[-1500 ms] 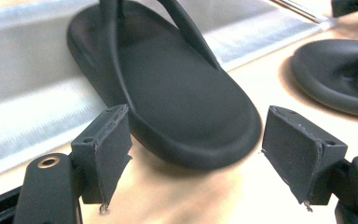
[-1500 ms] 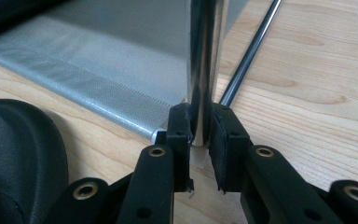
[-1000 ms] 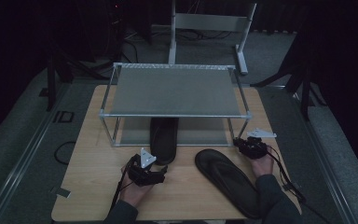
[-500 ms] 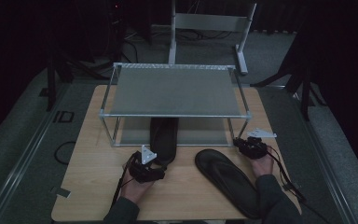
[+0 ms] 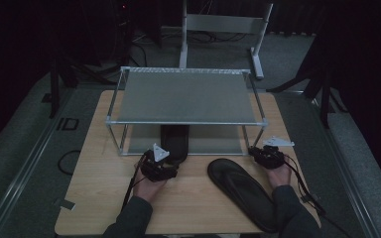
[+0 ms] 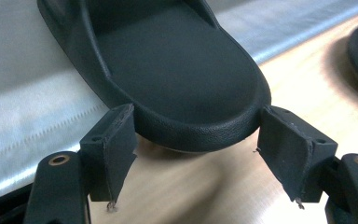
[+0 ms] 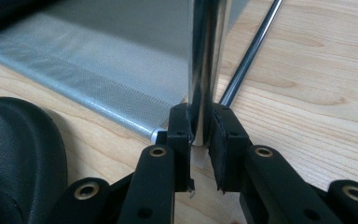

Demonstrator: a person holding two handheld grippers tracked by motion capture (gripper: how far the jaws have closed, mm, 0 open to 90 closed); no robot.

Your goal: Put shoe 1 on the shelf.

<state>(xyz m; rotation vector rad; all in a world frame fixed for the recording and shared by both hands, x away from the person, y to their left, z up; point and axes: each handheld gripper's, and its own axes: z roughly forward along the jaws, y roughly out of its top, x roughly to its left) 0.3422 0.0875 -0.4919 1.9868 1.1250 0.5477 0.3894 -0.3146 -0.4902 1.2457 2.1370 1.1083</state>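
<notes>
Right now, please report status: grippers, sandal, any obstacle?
Left gripper closing around sandal heel, pads not pressing. Right gripper clamped on rack post. Second sandal lies beside, clear.

left tool (image 5: 164, 159): black body, grey 3-cornered plate on top, black cable trailing back along the forearm
right tool (image 5: 263, 154): black body, grey 3-cornered plate, black cable with a small connector block
left tool fingers (image 6: 113, 151): black, blocky, frayed pad edges, brass-ringed screw holes
right tool fingers (image 7: 225, 149): black, flat pads, brass-ringed holes
sleeves (image 5: 129, 222): dark grey, long, both arms
</notes>
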